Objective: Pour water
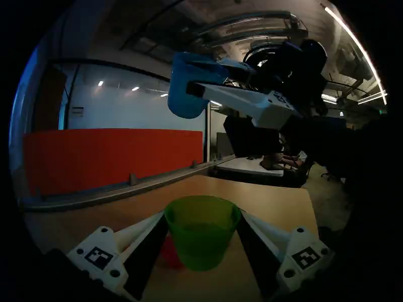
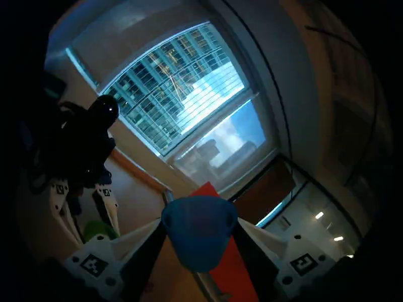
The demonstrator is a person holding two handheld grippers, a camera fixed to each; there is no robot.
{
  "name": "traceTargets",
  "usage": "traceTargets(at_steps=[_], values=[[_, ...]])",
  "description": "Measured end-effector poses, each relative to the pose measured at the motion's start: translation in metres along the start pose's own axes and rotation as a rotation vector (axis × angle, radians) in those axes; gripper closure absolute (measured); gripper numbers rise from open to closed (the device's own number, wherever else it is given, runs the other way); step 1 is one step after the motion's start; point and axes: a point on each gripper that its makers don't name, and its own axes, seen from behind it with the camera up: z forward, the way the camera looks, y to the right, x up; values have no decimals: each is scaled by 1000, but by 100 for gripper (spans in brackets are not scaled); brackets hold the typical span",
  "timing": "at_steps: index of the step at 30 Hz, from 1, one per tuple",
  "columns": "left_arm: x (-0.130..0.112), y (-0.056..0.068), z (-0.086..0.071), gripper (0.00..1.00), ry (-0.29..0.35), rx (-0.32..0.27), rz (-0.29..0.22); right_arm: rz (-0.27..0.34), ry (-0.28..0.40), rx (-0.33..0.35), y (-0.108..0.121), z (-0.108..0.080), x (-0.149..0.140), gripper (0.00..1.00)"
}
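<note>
A wooden bench (image 1: 272, 201) ran beside an orange partition (image 1: 101, 156) in a dim office. The green cup (image 1: 201, 239) sat upright over the bench, clamped between both fingers of the left hand-held gripper (image 1: 202, 217). High above the green cup, the right hand-held gripper (image 2: 199, 224) pinched a blue cup (image 2: 199, 241) from both sides, tilted. A red object (image 1: 169, 254) lay just beside the green cup's base, partly hidden.

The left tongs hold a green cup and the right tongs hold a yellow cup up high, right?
Almost. The right tongs hold a blue cup up high, not a yellow one, as the right gripper view shows. The left tongs do hold a green cup.
</note>
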Motion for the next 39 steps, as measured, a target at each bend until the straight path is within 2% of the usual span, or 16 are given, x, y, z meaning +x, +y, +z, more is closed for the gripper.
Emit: traceTargets(at_steps=[9, 15, 18, 24, 30, 39], values=[[2, 1, 0, 13, -1, 0, 10, 342, 30, 54, -10, -4, 16, 11], [3, 1, 1, 13, -2, 3, 14, 521, 36, 88, -18, -5, 25, 11], [3, 1, 1, 13, -4, 4, 17, 577, 41, 98, -19, -7, 27, 11], [3, 1, 1, 13, -8, 8, 22, 642, 15, 101, -27, -8, 25, 11], [4, 0, 0, 13, -8, 13, 25, 718, 20, 114, -26, -9, 27, 11], [2, -3, -3, 13, -16, 24, 34, 728, 7, 101, -24, -17, 19, 11]])
